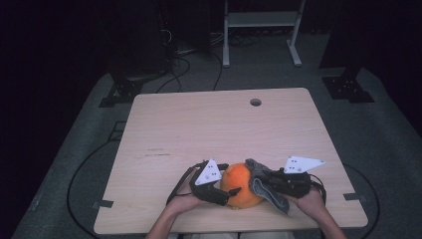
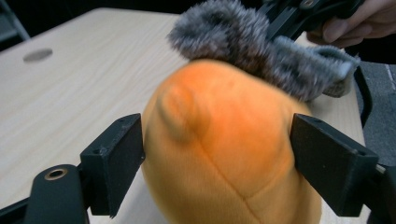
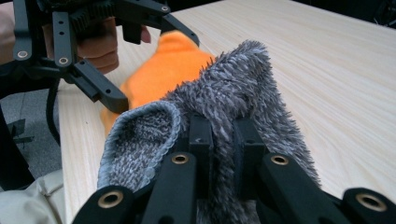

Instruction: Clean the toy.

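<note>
Left tool [image 1: 233, 193] jaws straddle orange plush [image 1: 242, 185] at desk [image 1: 199, 124] 6 o'clock edge, pads not pressing; right tool [image 1: 259, 180] clamps grey fuzzy cloth [image 1: 268, 191] at plush's 3 o'clock.

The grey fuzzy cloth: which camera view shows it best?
The right gripper view: the grey fuzzy cloth is close, pinched between the right gripper jaws. The left gripper view shows it behind the orange plush toy. The high view shows it small and dim.
</note>
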Demonstrator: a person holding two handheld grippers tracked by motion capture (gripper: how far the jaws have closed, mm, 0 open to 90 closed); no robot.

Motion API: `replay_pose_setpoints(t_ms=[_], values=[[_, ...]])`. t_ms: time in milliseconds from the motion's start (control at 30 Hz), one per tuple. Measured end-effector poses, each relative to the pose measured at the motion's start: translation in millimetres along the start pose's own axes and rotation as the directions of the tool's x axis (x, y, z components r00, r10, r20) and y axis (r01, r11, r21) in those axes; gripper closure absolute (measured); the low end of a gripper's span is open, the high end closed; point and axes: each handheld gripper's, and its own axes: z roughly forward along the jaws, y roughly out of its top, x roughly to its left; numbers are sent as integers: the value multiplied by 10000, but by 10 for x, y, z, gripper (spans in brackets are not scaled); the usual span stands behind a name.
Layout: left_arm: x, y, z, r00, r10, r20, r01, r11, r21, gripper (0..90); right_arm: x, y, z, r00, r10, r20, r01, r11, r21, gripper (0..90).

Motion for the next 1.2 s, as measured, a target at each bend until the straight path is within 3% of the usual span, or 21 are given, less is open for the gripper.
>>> replay_pose_setpoints(t_ms=[167, 233, 300, 333, 400, 433, 500, 633, 733, 800, 867, 933, 1100, 1200], values=[[-84, 35, 23, 9960, 821, -348, -823, 9966, -48, 326, -135, -51, -81, 9981, 406, 463, -422, 9985, 343, 800], [-123, 51, 35, 9926, 1153, -391, -1158, 9932, -95, 338, -107, 15, -132, 9987, 401, 306, -398, 9991, -117, 800], [-175, 73, 48, 9859, 1645, -319, -1649, 9862, -123, 346, -14, 127, -143, 9997, 187, -162, -198, 9977, -656, 800], [-221, 90, 57, 9787, 2025, -342, -2031, 9791, -129, 348, 29, 169, -132, 9994, 46, -342, -73, 9970, -777, 800], [-263, 110, 55, 9690, 2431, -435, -2429, 9700, 98, 350, 130, 243, -59, 9984, -444, -348, 424, 9975, -570, 800], [-265, 104, 52, 9686, 2445, -452, -2442, 9697, 124, 350, 142, 241, -21, 9978, -593, -303, 579, 9973, -440, 800], [-254, 87, 46, 9711, 2353, -412, -2353, 9719, 47, 353, 73, 189, -11, 9991, -303, -305, 289, 9986, -436, 800], [-252, 87, 53, 9710, 2361, -374, -2361, 9717, 32, 352, -84, 76, -68, 9991, 256, 326, -253, 9996, -94, 800], [-274, 93, 57, 9650, 2596, -357, -2596, 9657, 56, 352, -15, 136, -88, 9998, 53, 173, -48, 9995, -312, 801], [-273, 85, 54, 9650, 2597, -371, -2595, 9657, 97, 351, 67, 210, -58, 9995, -185, -268, 168, 9979, -629, 801], [-253, 68, 44, 9657, 2566, -394, -2560, 9665, 199, 351, 93, 221, -8, 9989, -441, -141, 434, 9980, -450, 800], [-223, 59, 36, 9678, 2487, -388, -2478, 9684, 270, 351, 37, 173, 9, 9998, -195, -106, 191, 9989, -418, 800], [-114, -6, 13, 9830, 1781, -439, -1771, 9838, 272, 350, -159, -22, -39, 9953, 454, 853, -474, 9987, 209, 801], [-27, -41, -2, 9898, 1297, -583, -1274, 9910, 412, 347, -95, 17, -81, 9971, 343, 685, -337, 9994, -96, 801]])
